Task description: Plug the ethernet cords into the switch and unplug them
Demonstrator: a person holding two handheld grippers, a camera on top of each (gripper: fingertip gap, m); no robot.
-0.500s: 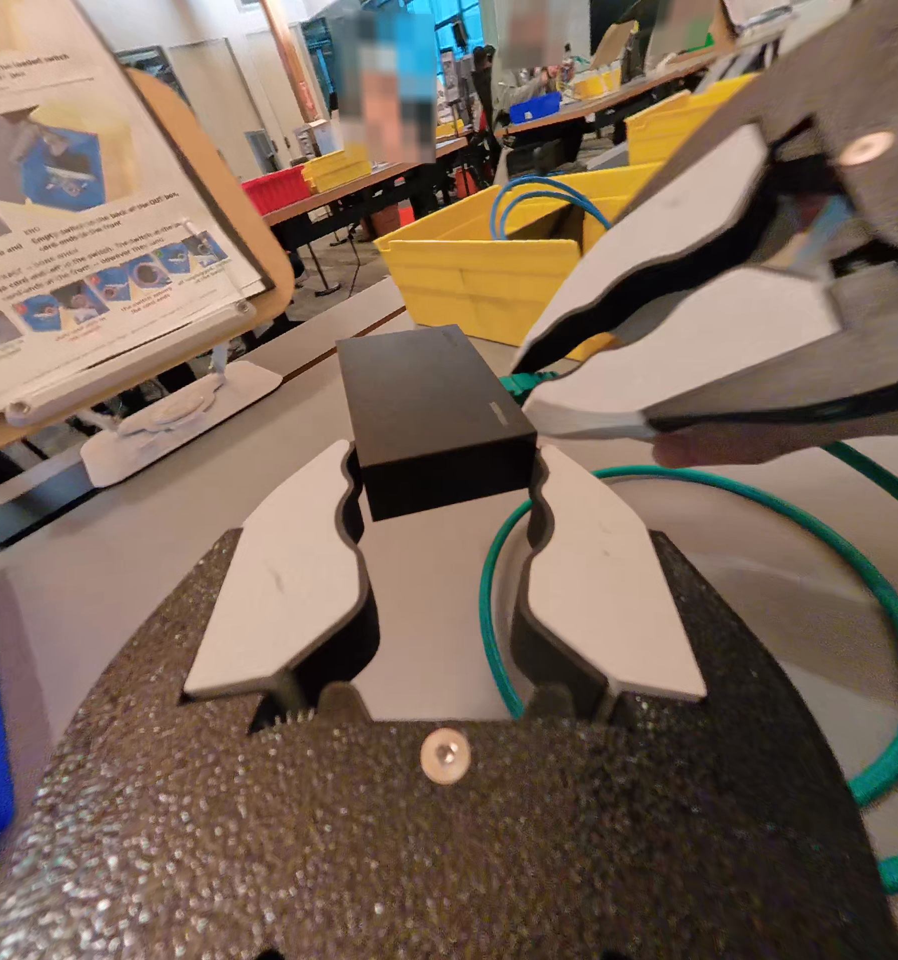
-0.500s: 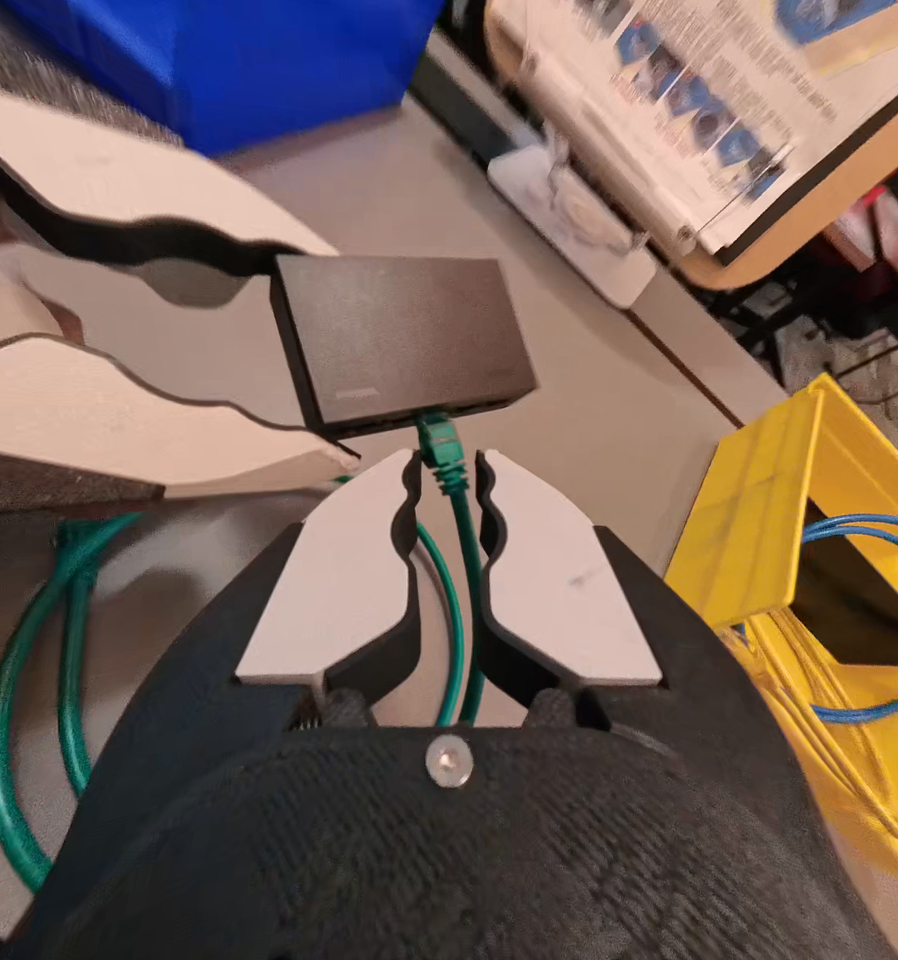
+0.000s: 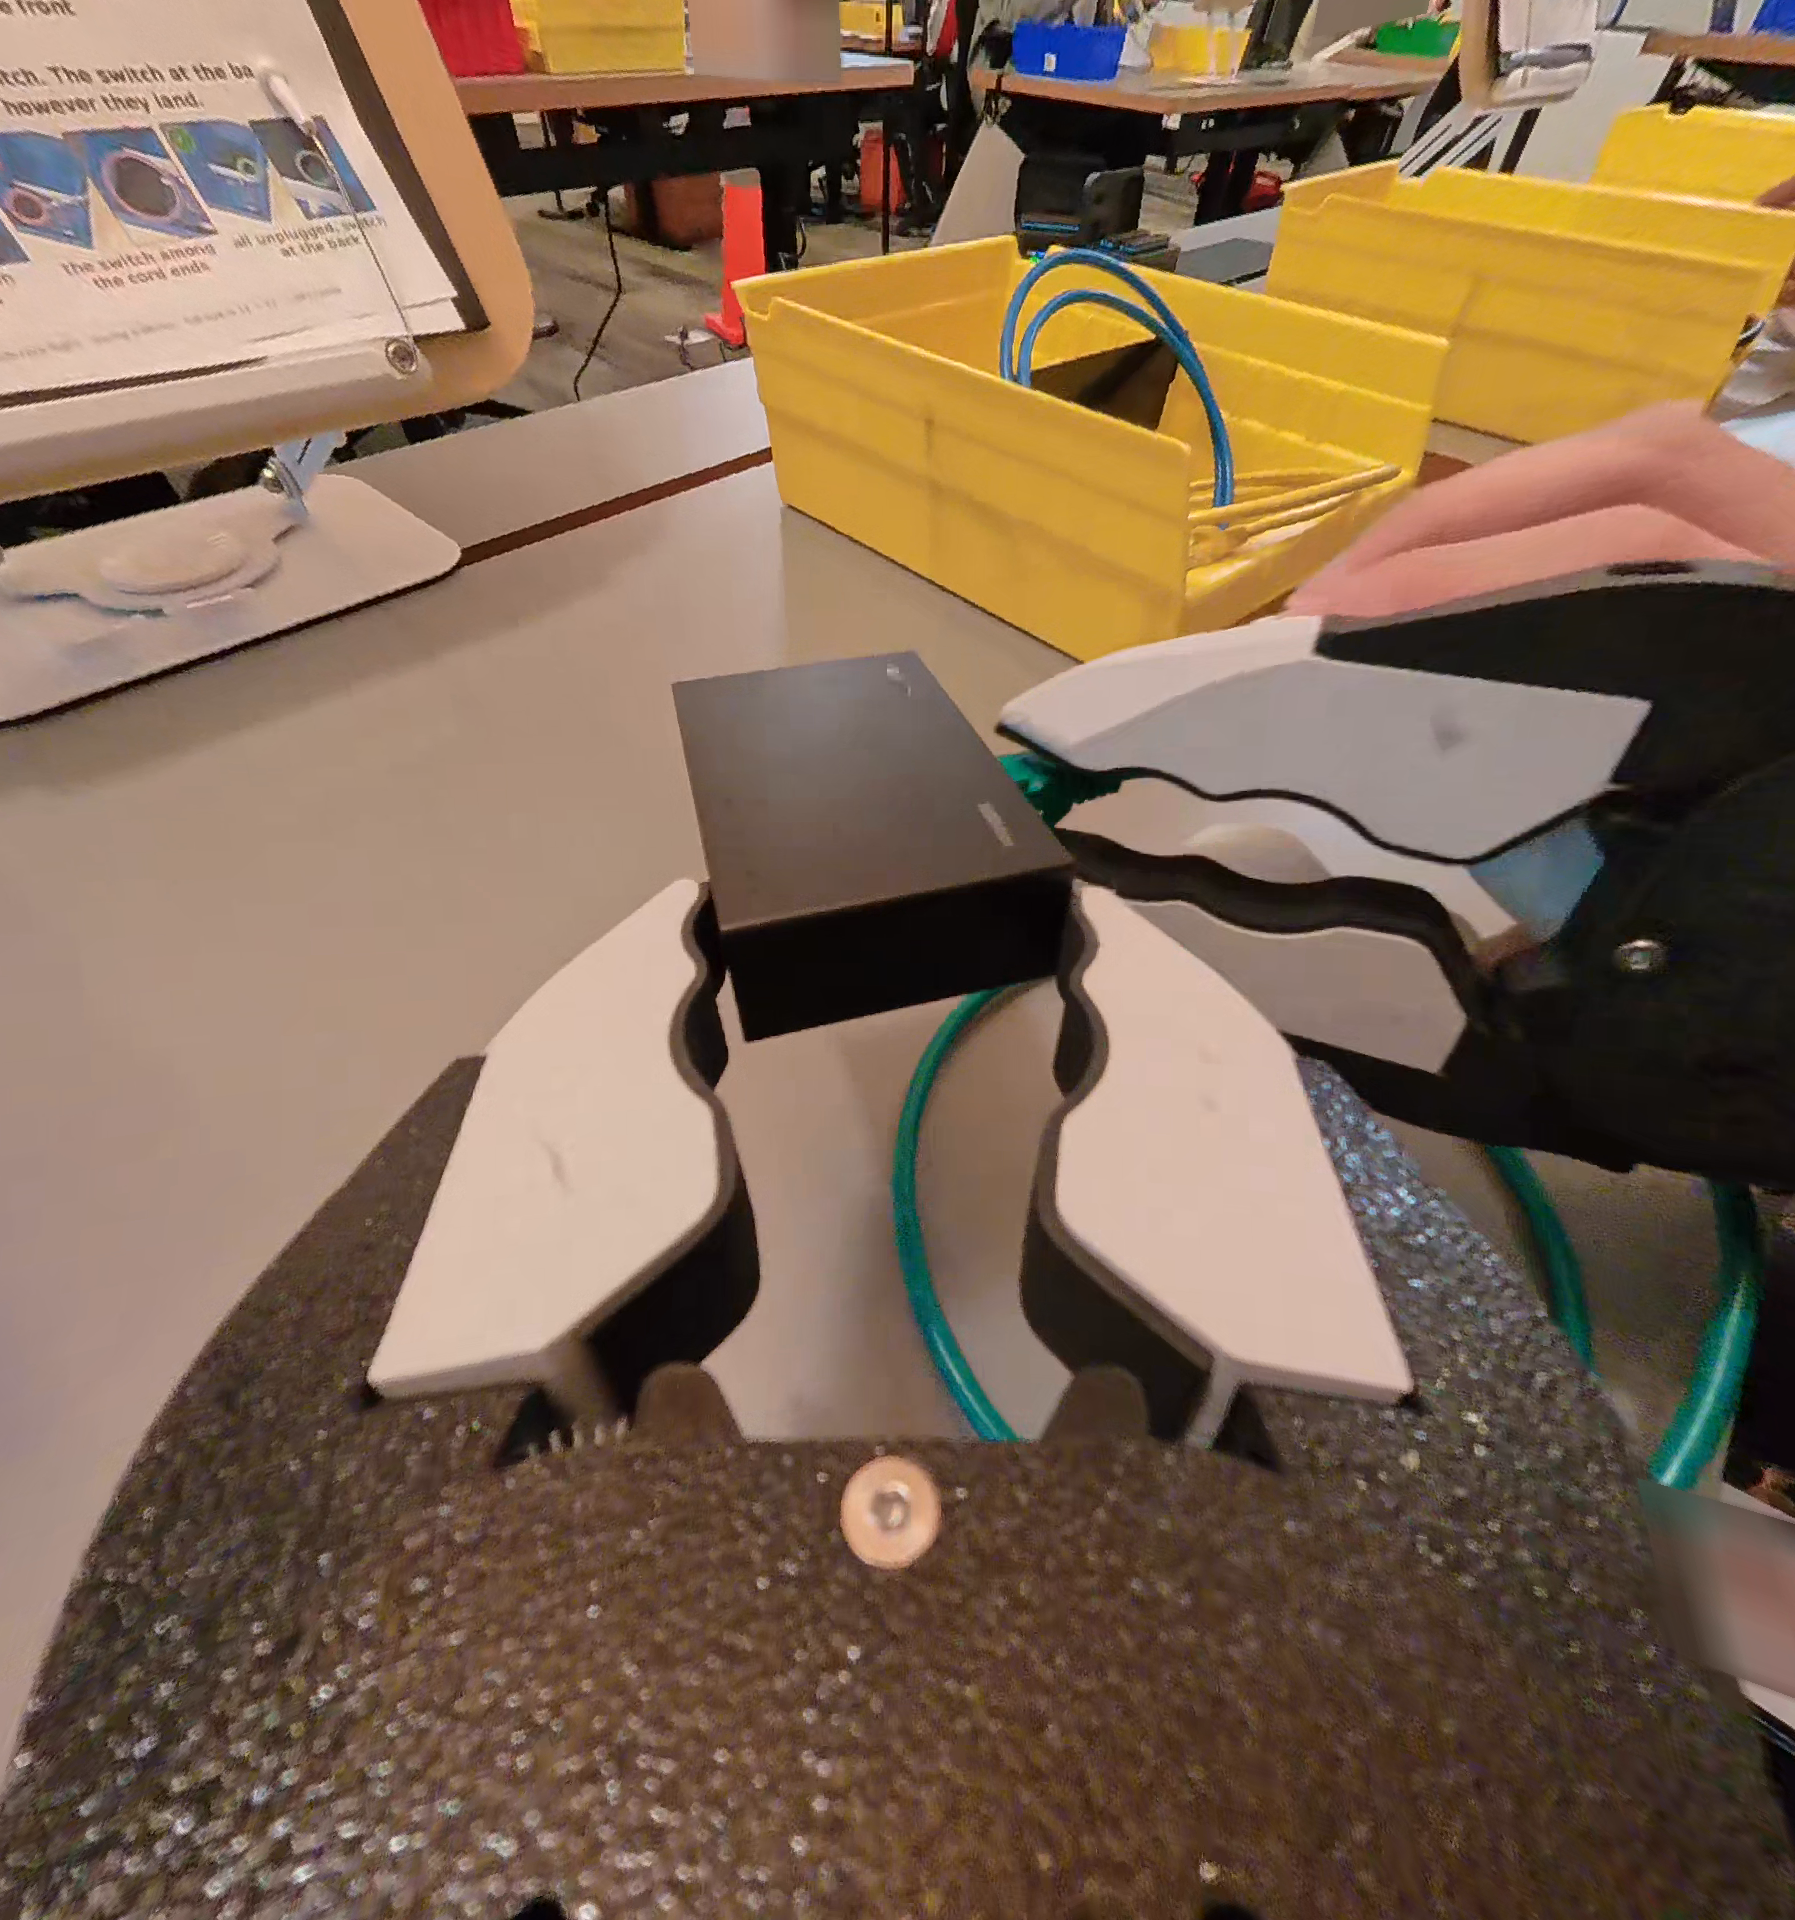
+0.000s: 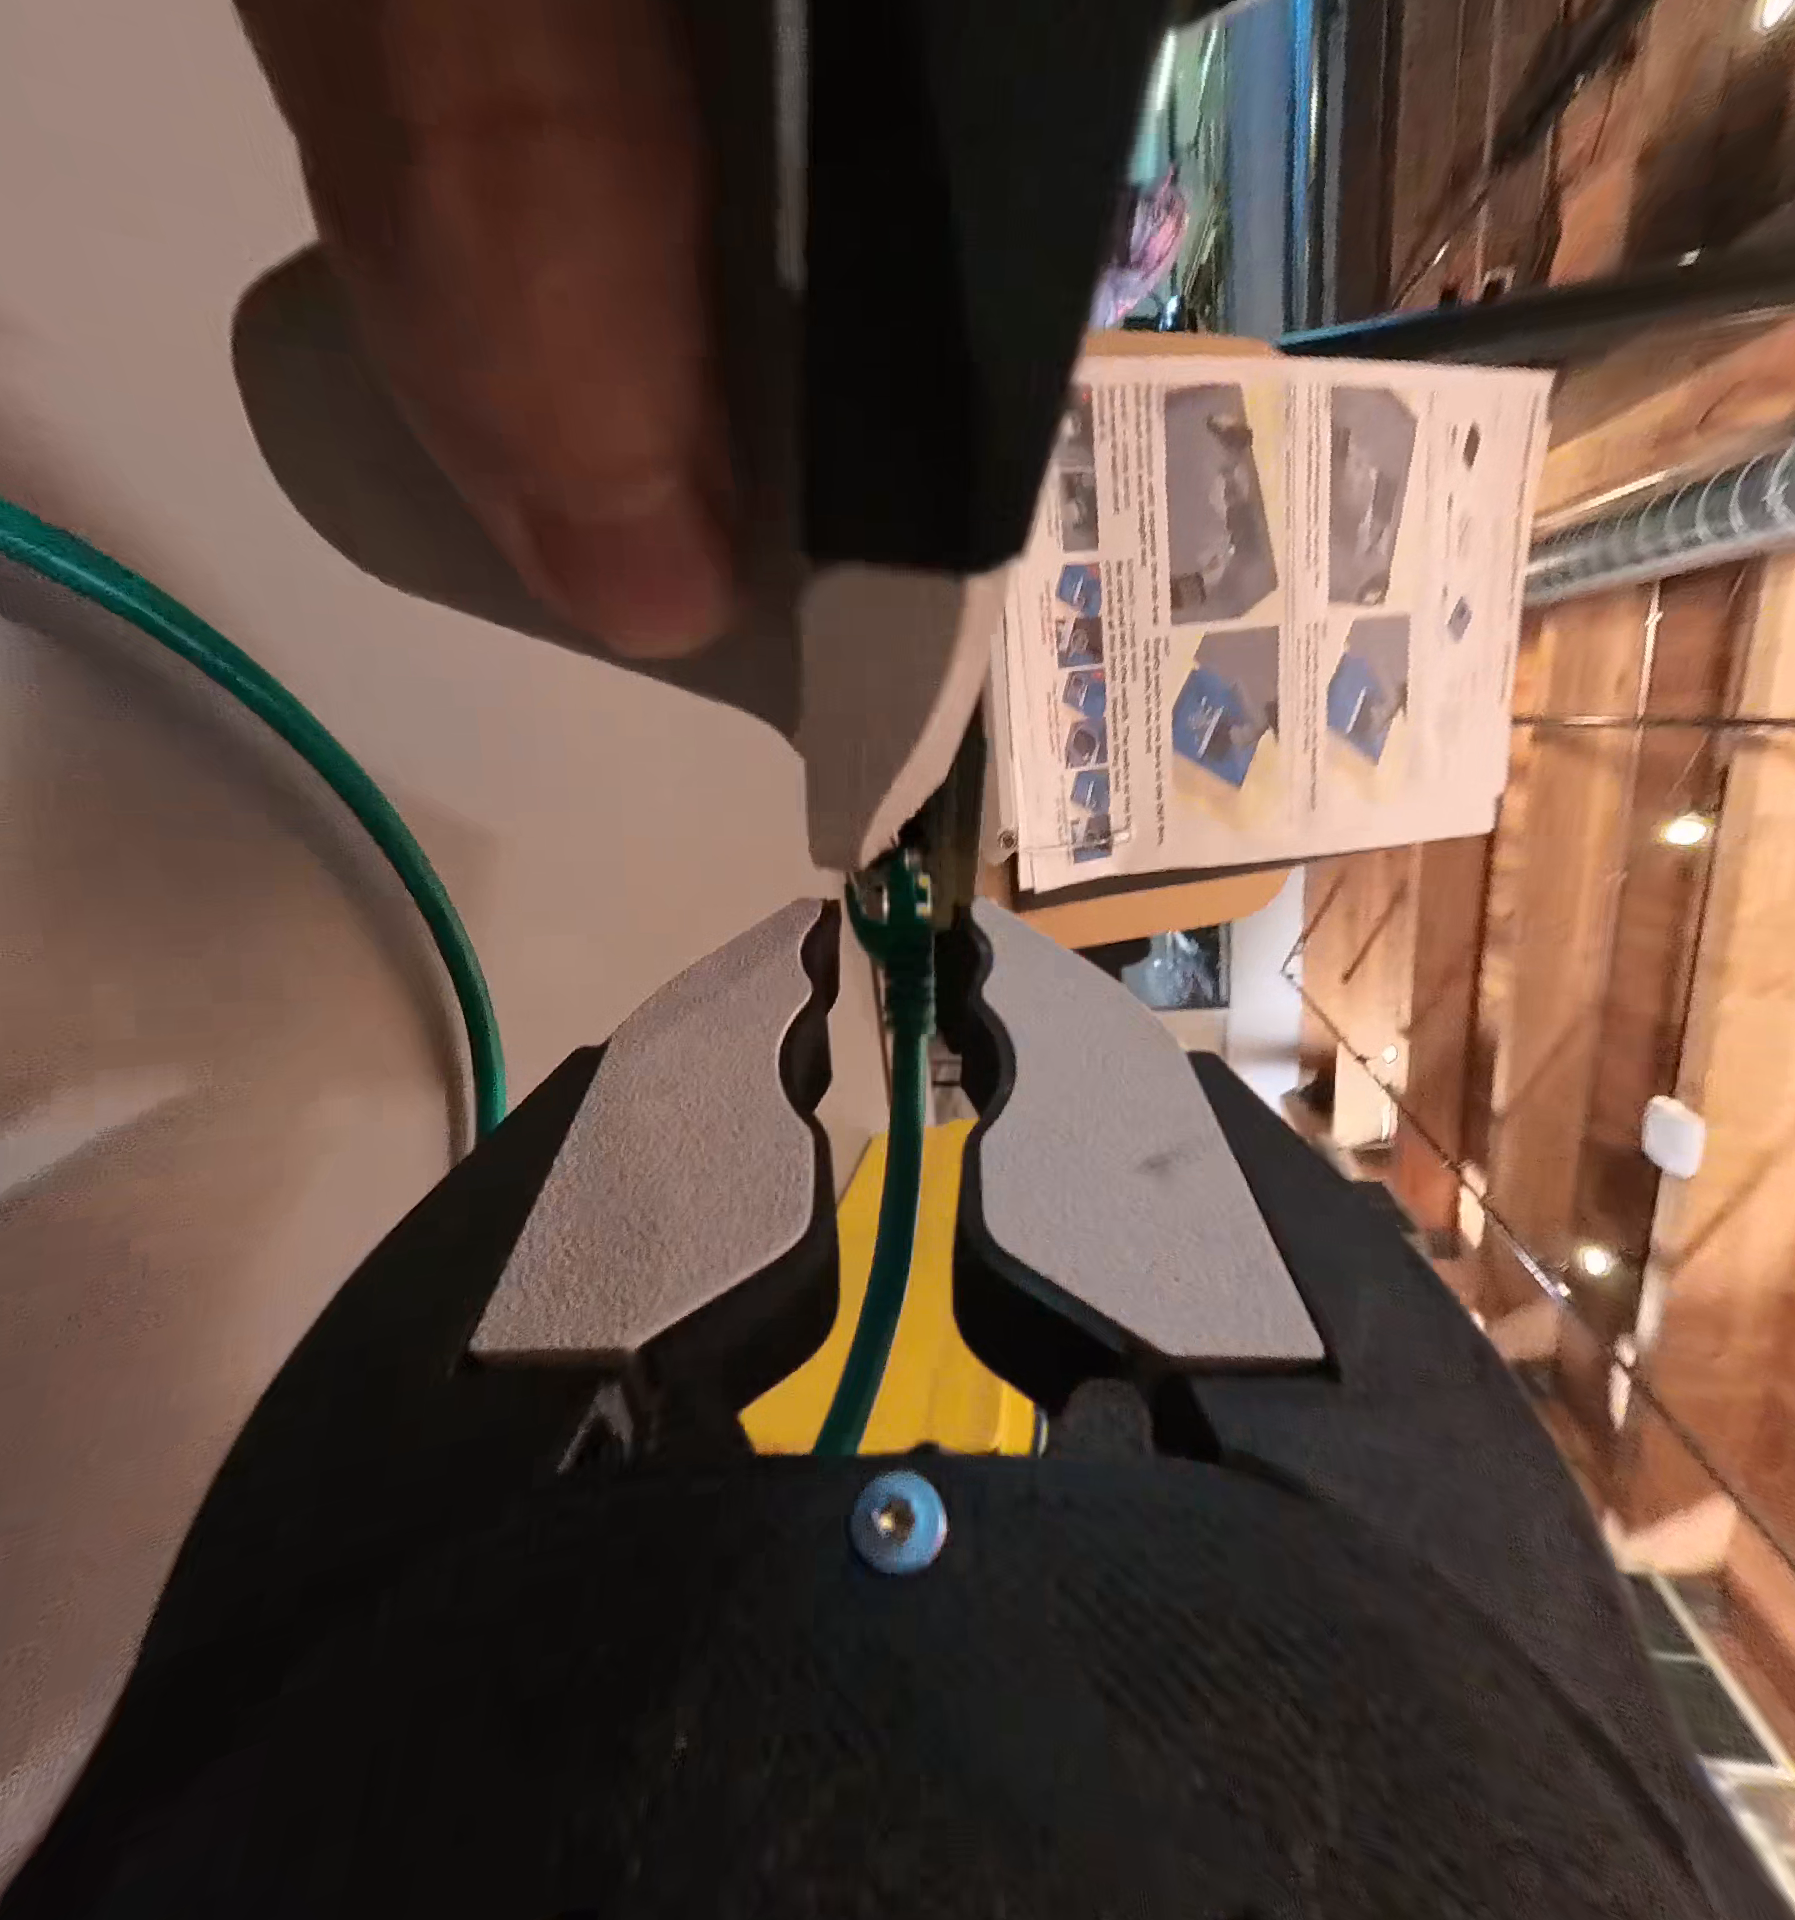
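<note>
Your left gripper (image 3: 888,940) is still clamping the near end of the black switch (image 3: 851,790), one fingertip pressed on each side of the box, and the box is sitting in the same spot on the grey table (image 3: 249,935) as it was half a second ago. The big change is on your right: you are rolling the right gripper (image 4: 898,935) hard over, so its camera is now seeing the room turned sideways, with the instruction sheet (image 4: 1267,623) on its stand tipped on end where a moment ago it was running across the top. In the left wrist view that right gripper has come down from high over the switch and is now lying low at the switch's right side, its fingers stacked one above the other with only a narrow gap between them. You are keeping those jaws partly open around the green plug (image 4: 903,956), which is still seated in the switch port; I cannot tell whether the pads are actually touching it. The green ethernet cord (image 3: 914,1195) is running back between your right fingers and looping on the table under both tools, much as before. The yellow bin (image 3: 976,457) with the blue cable (image 3: 1111,312) is now showing closer behind the switch, and your hand (image 3: 1599,520) is showing on top of the right tool.
</note>
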